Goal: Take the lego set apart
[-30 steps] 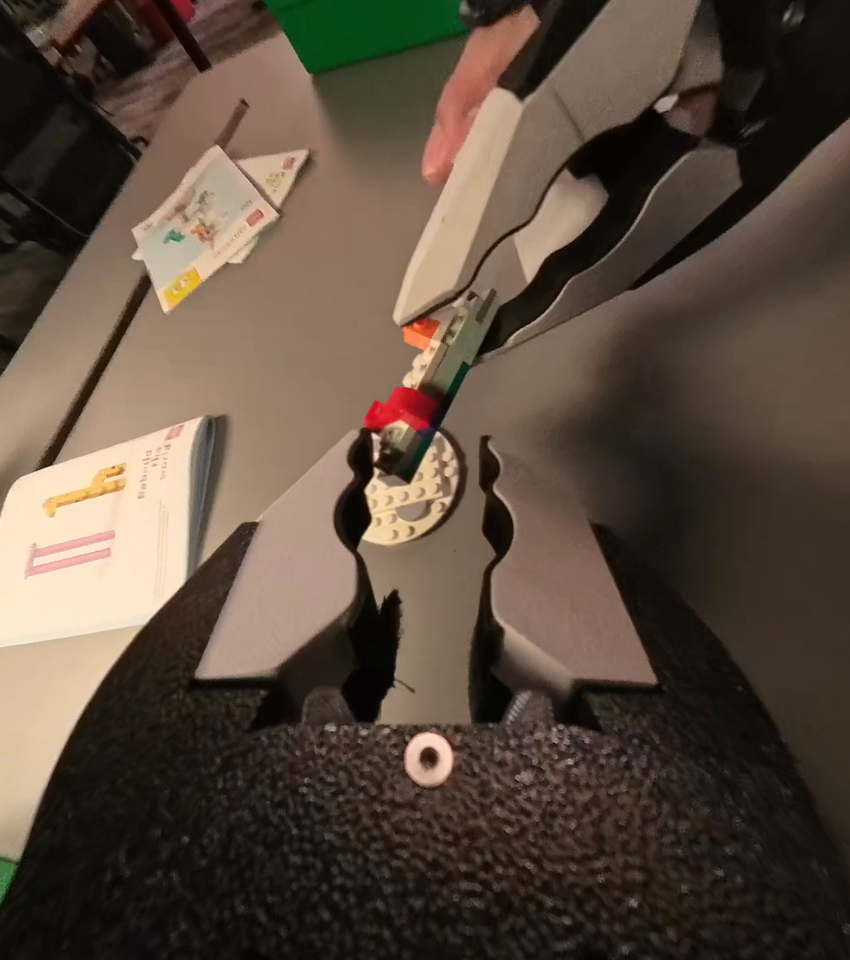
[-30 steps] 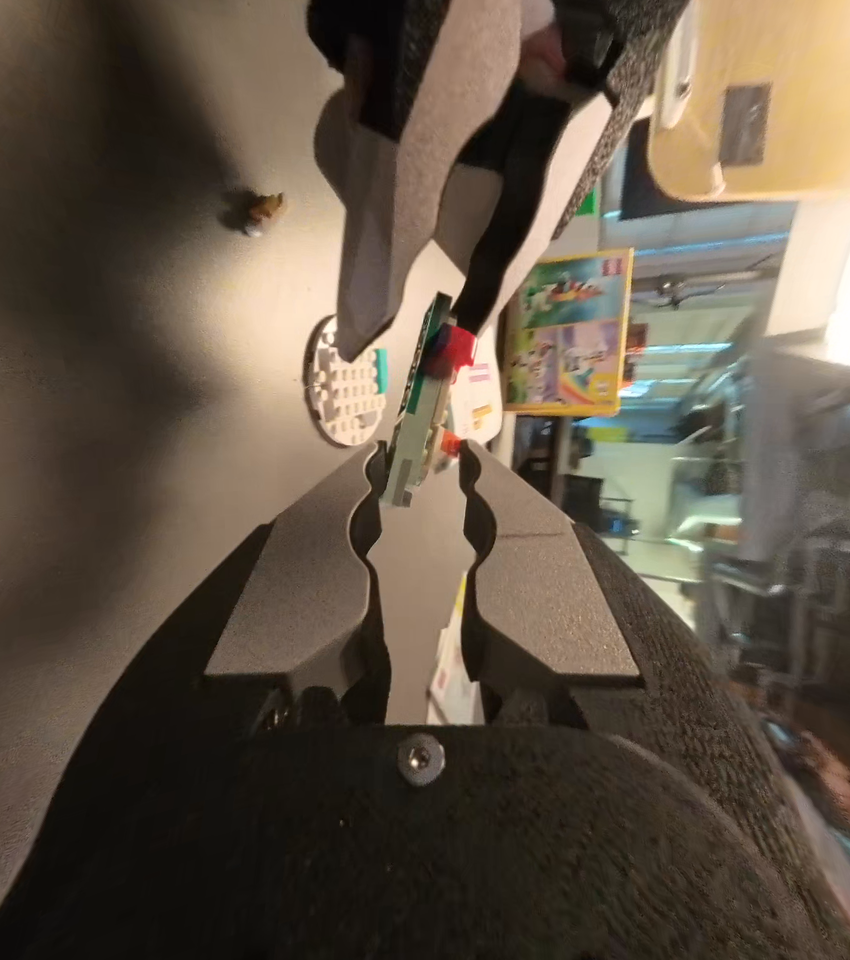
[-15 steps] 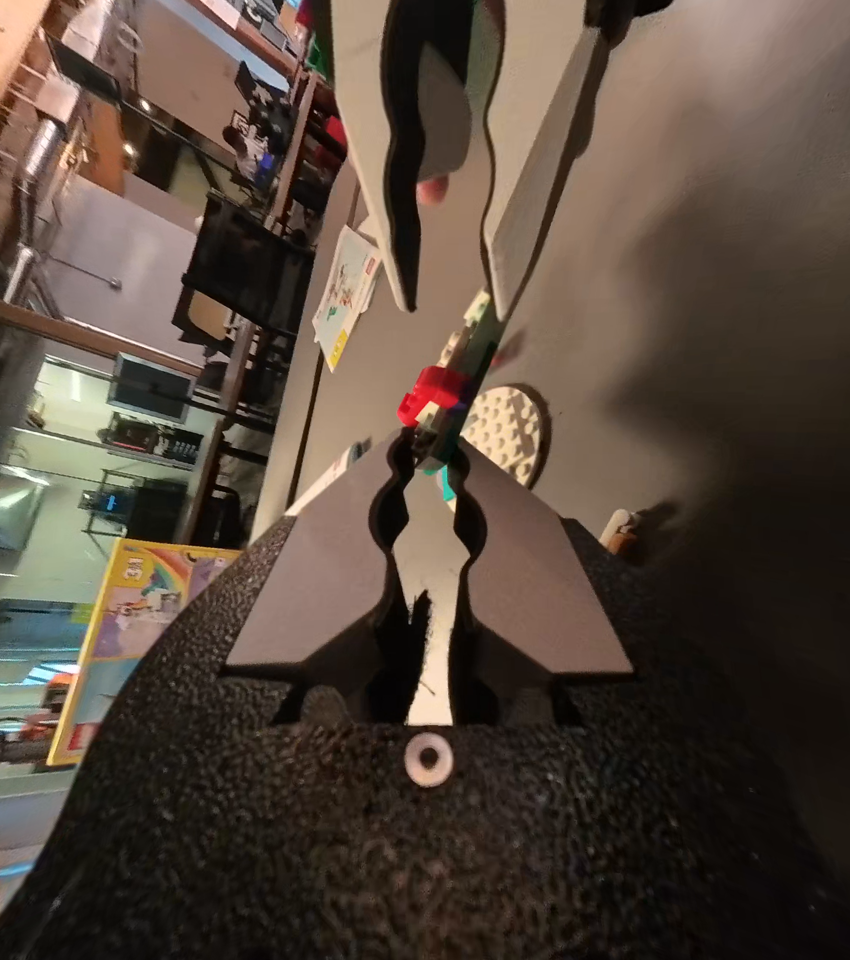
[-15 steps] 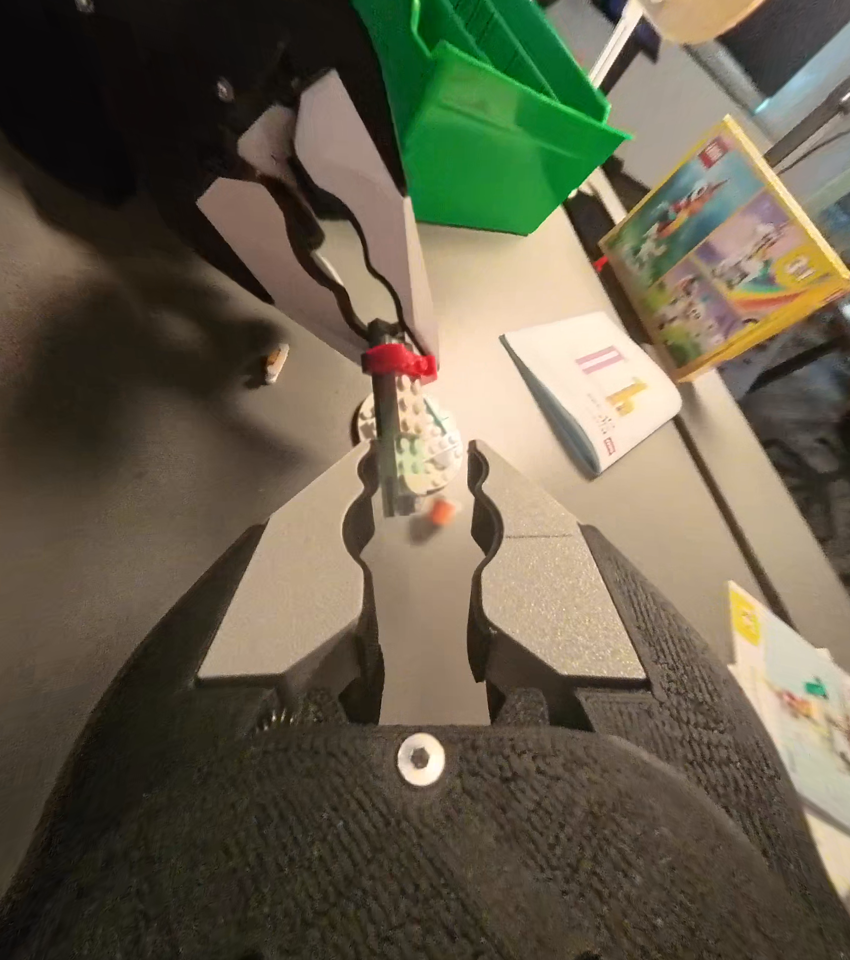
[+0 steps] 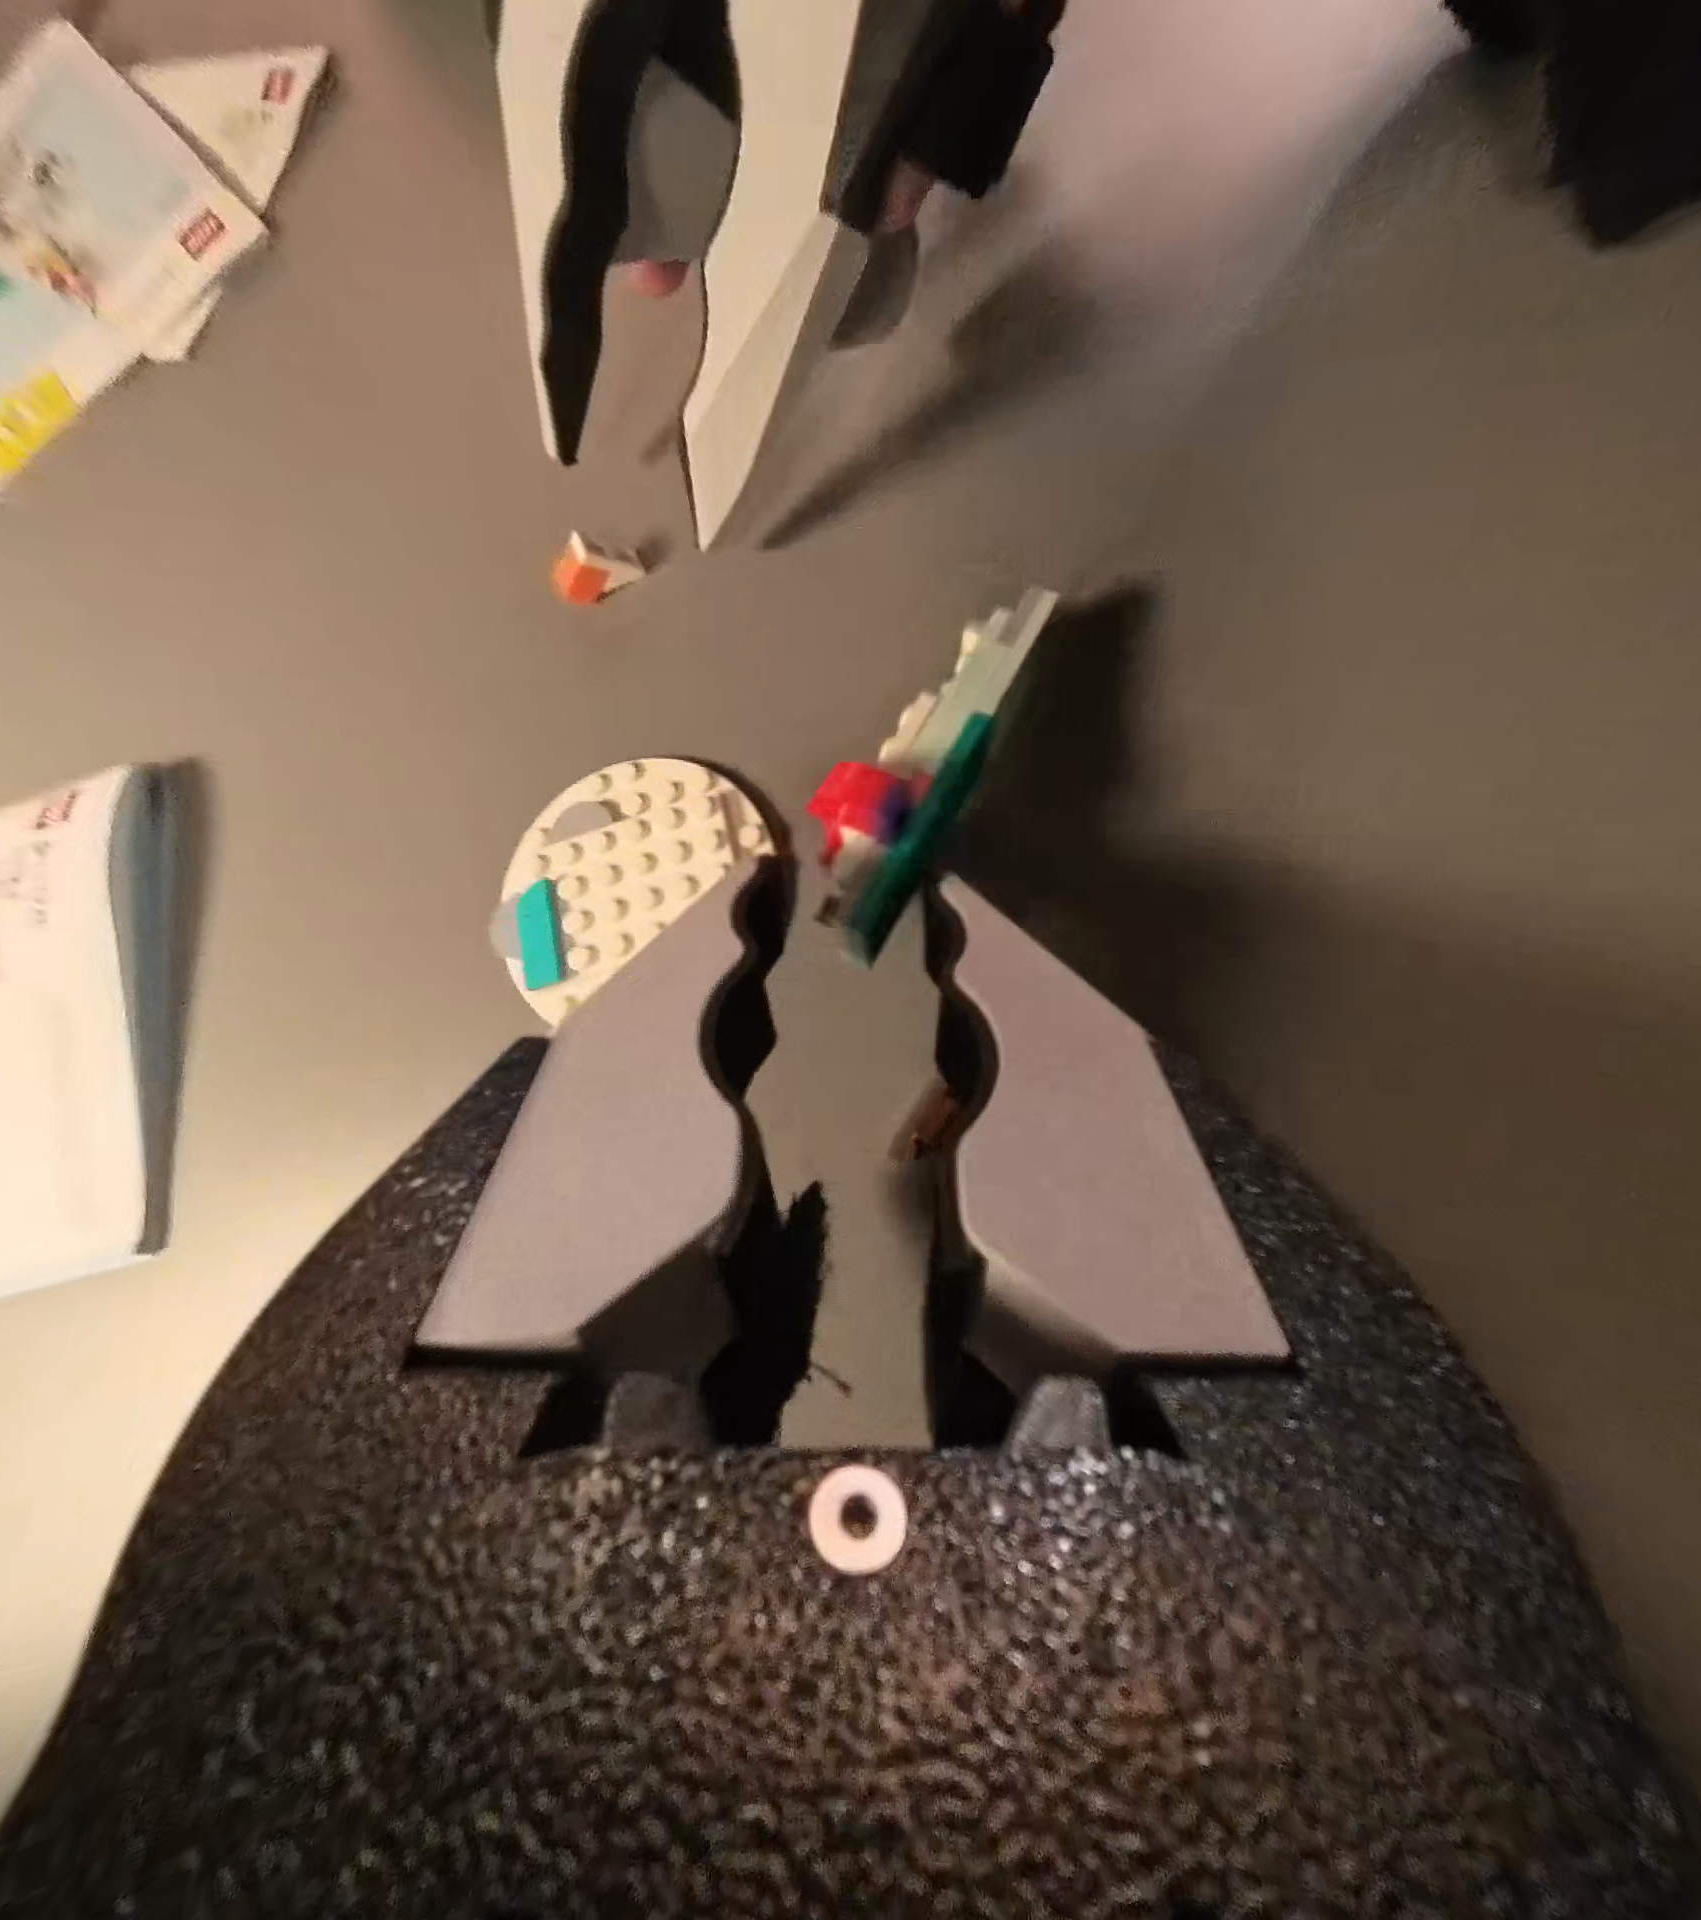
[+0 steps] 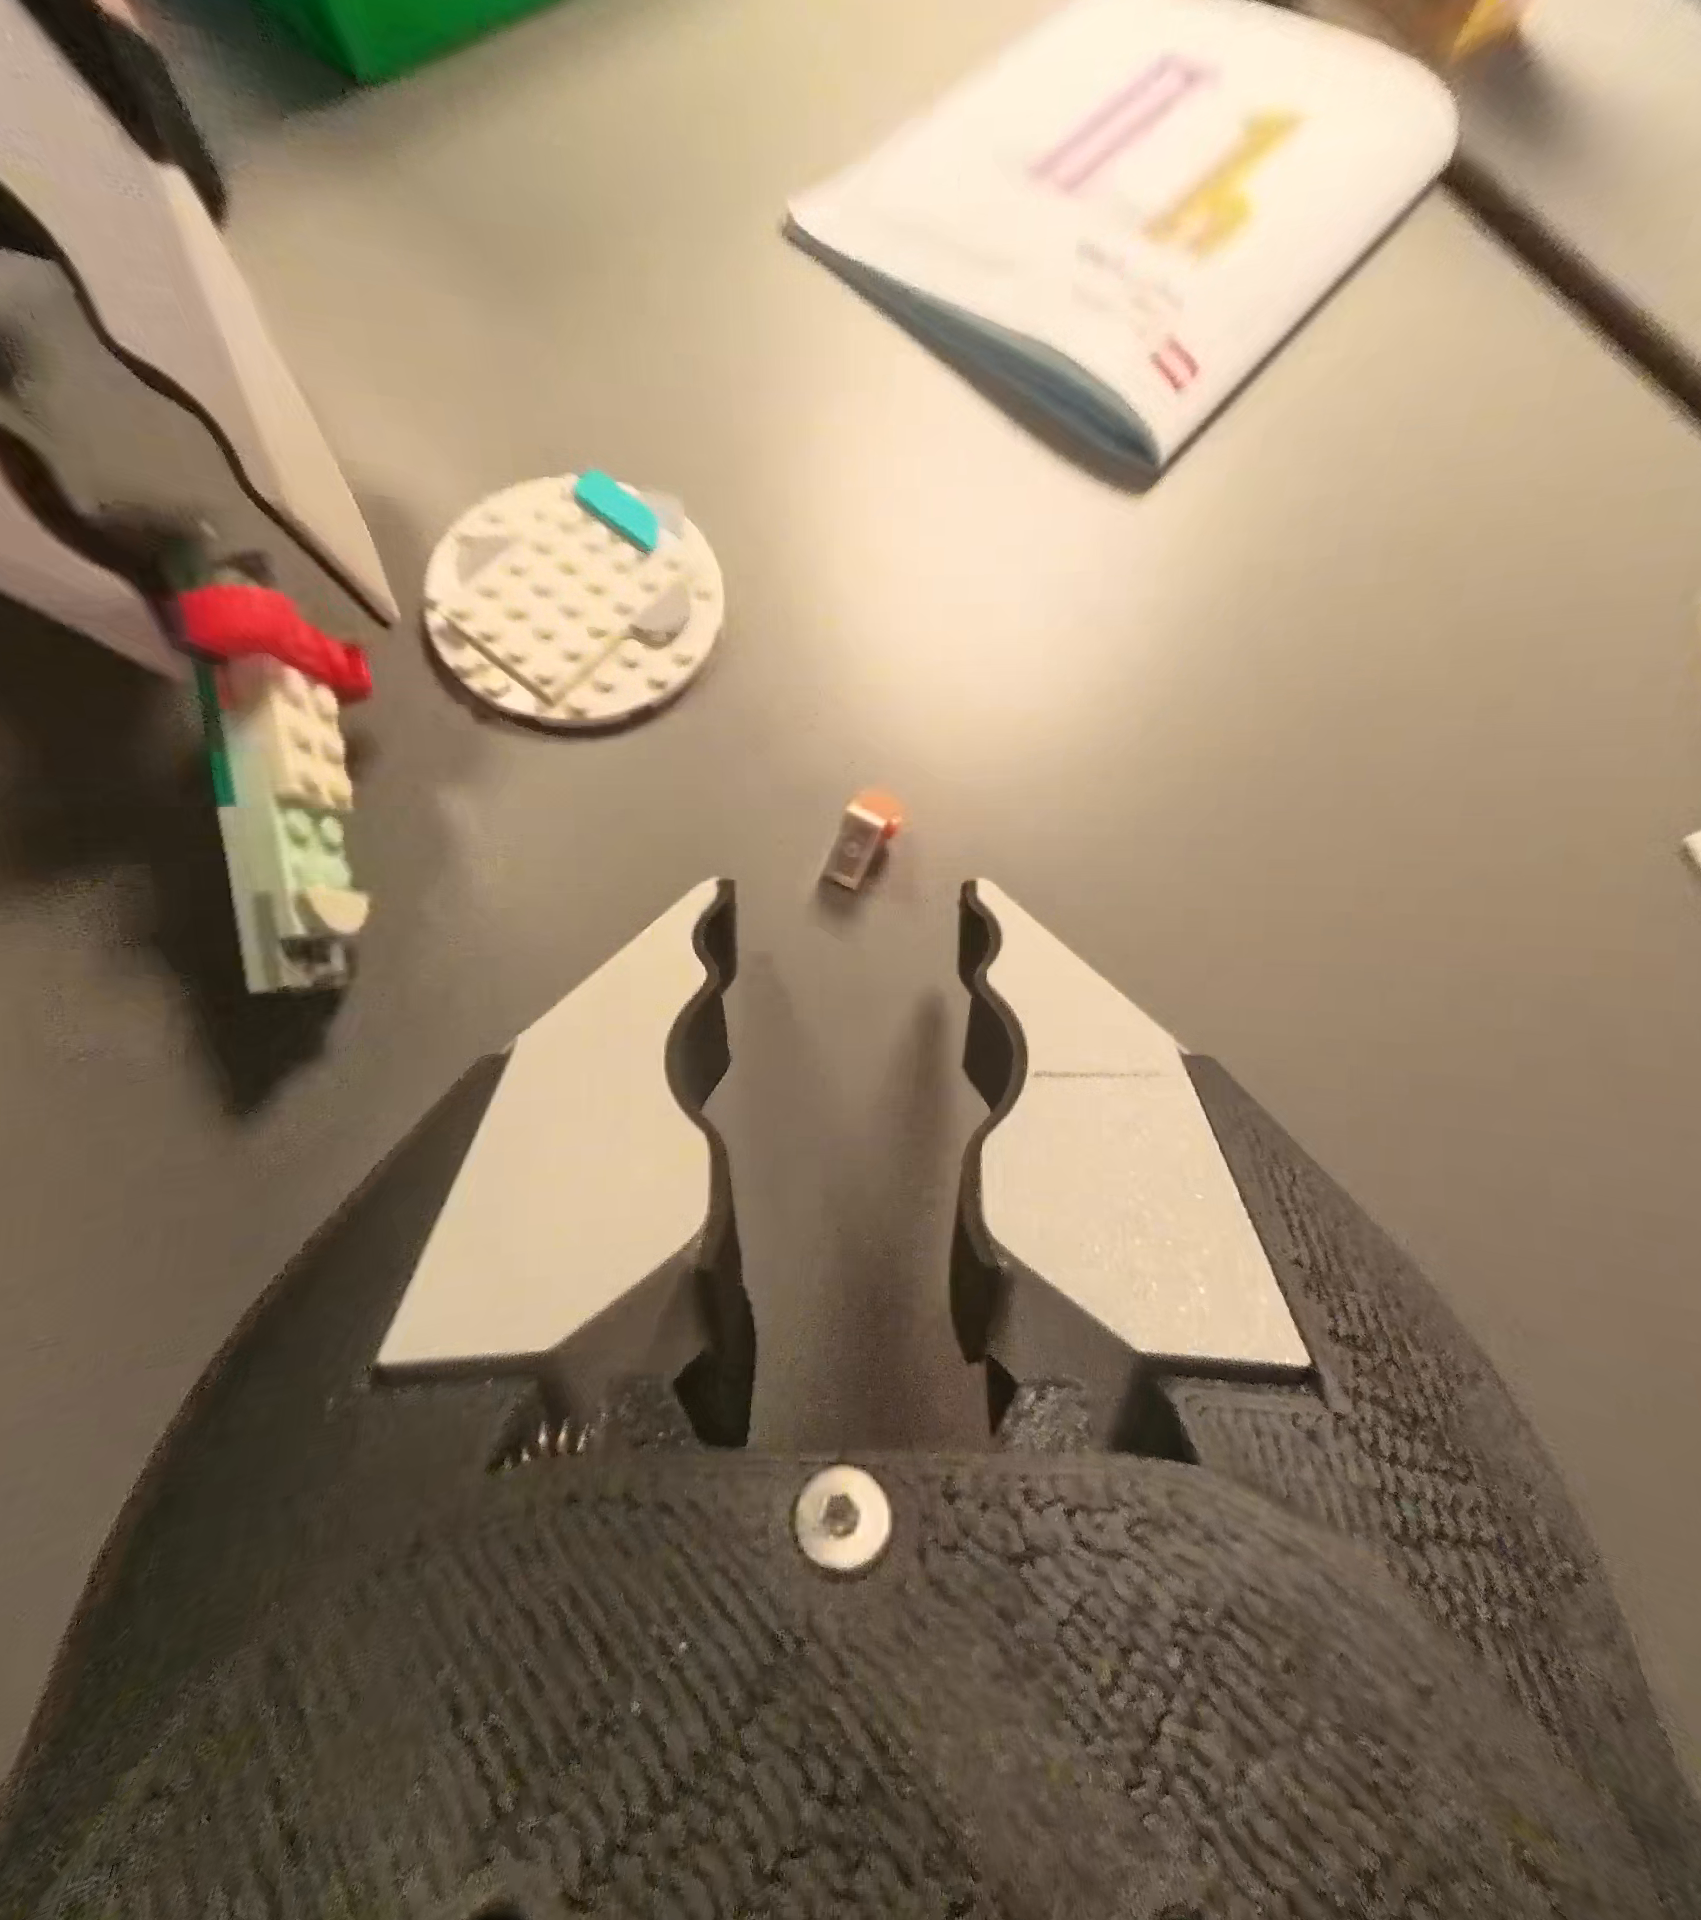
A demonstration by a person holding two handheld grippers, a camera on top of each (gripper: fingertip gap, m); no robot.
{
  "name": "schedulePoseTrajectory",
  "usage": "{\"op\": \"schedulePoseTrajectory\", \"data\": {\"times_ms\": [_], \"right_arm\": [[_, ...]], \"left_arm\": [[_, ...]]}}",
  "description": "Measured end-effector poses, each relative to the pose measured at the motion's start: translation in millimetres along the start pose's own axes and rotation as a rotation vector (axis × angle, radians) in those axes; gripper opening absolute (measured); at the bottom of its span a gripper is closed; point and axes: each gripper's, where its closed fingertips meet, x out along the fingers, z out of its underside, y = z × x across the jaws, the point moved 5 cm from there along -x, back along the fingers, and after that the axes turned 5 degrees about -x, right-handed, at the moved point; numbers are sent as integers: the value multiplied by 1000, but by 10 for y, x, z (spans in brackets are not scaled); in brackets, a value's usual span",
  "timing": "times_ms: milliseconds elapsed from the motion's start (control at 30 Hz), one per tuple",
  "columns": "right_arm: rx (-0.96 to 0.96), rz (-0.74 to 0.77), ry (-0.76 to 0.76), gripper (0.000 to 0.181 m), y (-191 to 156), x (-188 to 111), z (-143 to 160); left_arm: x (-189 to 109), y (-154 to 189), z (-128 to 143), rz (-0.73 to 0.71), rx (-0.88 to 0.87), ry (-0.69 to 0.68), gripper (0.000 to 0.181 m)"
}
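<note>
**Lego set (image 6: pixel 290 821) partly apart — most of the stack still joined**

In the right wrist view, the left gripper (image 6: pixel 202 634) comes in at ten o'clock. Its jaws are nearly closed, pinching the end of the stack (image 5: pixel 913 821) by its red piece (image 6: pixel 274 629). The stack hangs clear of the table (image 6: pixel 1241 831), with its shadow lying below it. Green plate, pale bricks and red piece all remain together.

Just right of it, toward eleven o'clock, the round studded plate (image 6: pixel 571 603) lies flat, already off the stack. It still carries a teal tile (image 6: pixel 617 507) and some small grey bits.

At centre, a small orange-and-white piece (image 6: pixel 861 852) lies loose on the table. It sits just ahead of the right gripper (image 6: pixel 846 904), whose jaws stand wide apart and hold nothing.

A booklet (image 6: pixel 1137 208) sits at one o'clock, well apart.

By my reading — two parts freed, the bulk left. The held stack needs splitting brick by brick, and the round plate needs clearing.
</note>
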Motion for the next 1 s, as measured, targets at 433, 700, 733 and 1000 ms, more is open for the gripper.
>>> {"op": "schedulePoseTrajectory", "data": {"times_ms": [433,700,733,1000], "right_arm": [[-386,-2,123,7,-289,59,-366],[-707,-19,199,6,-659,-48,-575],[-711,-19,202,6,-669,-48,-577],[-697,21,206,6,-694,-19,-582]], "left_arm": [[-221,-178,-204,-90,51,135,34],[-66,-120,-318,-184,279,85,31],[-56,-107,-324,-180,283,88,29],[-69,-131,-340,-227,288,84,15]]}}
